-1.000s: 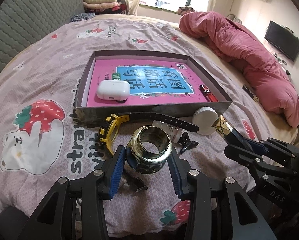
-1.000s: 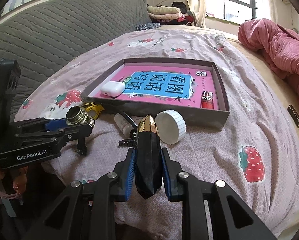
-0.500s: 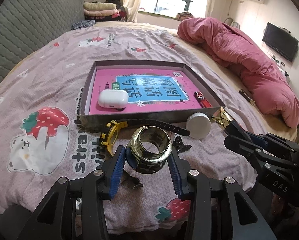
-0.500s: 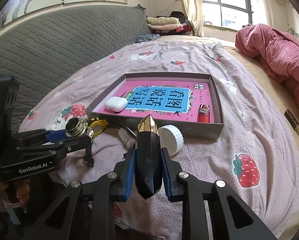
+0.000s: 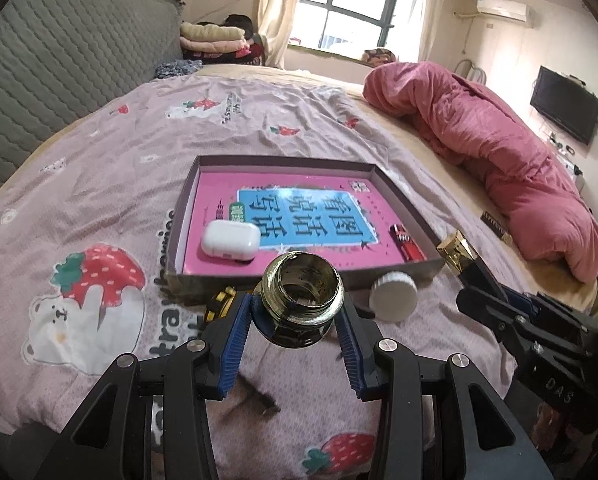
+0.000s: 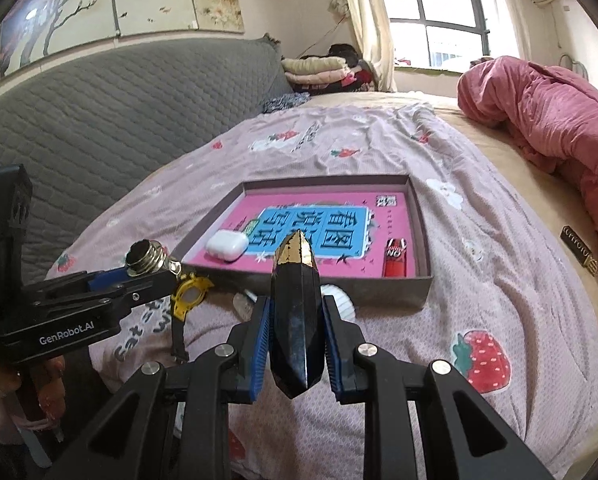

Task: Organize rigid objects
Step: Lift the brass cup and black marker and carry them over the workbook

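Note:
My left gripper (image 5: 299,320) is shut on a brass threaded fitting (image 5: 301,300), held above the bedspread in front of the shallow grey box (image 5: 307,278). My right gripper (image 6: 295,320) is shut on a dark faceted case with a gold tip (image 6: 295,300), also lifted. The box holds a pink book (image 5: 299,216), a white earbud case (image 5: 230,240) and a red lighter (image 5: 407,245). On the bed by the box's near wall lie a yellow watch (image 6: 189,296) and a white round lid (image 5: 393,297). From the right wrist view the left gripper (image 6: 139,276) shows with the fitting (image 6: 145,260).
A pink duvet (image 5: 499,160) is heaped at the right. A grey quilted headboard (image 6: 119,112) runs along the left. Folded clothes (image 5: 215,40) sit by the window. A small dark box (image 5: 497,226) lies on the bed near the duvet. A person's hand (image 6: 39,392) holds the left tool.
Both grippers have risen with their objects, and their views have tilted up to show more of the room. The things on the bed have not moved.

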`<state>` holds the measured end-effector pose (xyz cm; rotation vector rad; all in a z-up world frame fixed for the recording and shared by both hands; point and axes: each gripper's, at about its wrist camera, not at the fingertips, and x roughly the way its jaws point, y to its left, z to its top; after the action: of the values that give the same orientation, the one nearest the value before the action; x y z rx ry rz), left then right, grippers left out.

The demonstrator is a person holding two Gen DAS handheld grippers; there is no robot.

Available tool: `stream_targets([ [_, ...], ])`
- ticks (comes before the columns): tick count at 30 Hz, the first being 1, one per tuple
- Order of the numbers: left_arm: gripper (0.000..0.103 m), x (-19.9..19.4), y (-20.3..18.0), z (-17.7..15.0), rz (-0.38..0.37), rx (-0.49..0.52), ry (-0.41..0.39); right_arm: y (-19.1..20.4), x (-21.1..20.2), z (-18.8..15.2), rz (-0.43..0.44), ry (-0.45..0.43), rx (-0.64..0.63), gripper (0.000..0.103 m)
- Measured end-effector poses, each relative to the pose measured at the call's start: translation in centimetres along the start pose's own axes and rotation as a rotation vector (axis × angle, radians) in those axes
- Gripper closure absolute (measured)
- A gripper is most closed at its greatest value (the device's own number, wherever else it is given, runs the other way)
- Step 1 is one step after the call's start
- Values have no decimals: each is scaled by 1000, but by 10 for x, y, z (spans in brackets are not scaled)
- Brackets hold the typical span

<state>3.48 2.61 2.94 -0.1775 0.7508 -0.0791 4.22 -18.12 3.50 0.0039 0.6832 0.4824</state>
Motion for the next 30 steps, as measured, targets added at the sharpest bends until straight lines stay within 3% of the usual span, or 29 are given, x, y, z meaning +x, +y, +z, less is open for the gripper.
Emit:
stream_targets([
  [20, 59, 60, -2, 41, -12, -10, -63, -8, 30, 19, -85, -6, 0, 78],
  [30, 59, 86, 3, 49, -87, 33, -52, -8, 55, 37, -156, 10, -42, 78],
])
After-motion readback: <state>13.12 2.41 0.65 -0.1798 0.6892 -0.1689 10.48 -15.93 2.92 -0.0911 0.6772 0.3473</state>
